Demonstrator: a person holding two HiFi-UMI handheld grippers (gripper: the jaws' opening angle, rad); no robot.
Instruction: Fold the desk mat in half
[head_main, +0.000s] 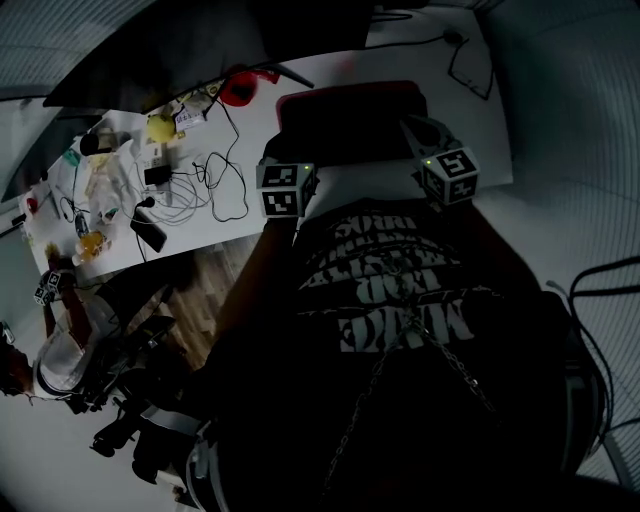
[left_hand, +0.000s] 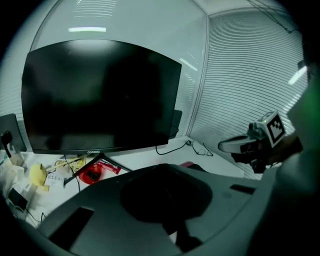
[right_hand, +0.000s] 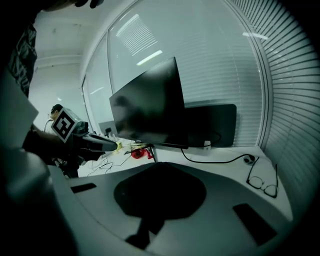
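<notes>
The dark red desk mat (head_main: 345, 125) lies flat on the white desk (head_main: 480, 140), just ahead of both grippers; a sliver of it (left_hand: 187, 164) shows past my left jaws. My left gripper (head_main: 273, 152) hovers at the mat's near left corner. My right gripper (head_main: 424, 130) is at its near right corner. In the left gripper view the left gripper (left_hand: 162, 168) has its jaws together with nothing between them, and the right gripper (left_hand: 223, 146) is off to the right. In the right gripper view the right gripper (right_hand: 160, 165) is likewise shut and empty.
A large dark monitor (left_hand: 100, 95) stands behind the mat, with a red object (head_main: 240, 88) at its foot. Tangled cables (head_main: 215, 185) and small clutter (head_main: 100, 180) cover the desk's left part. Glasses (right_hand: 265, 182) lie at the far right. Dark gear (head_main: 120, 400) sits on the floor.
</notes>
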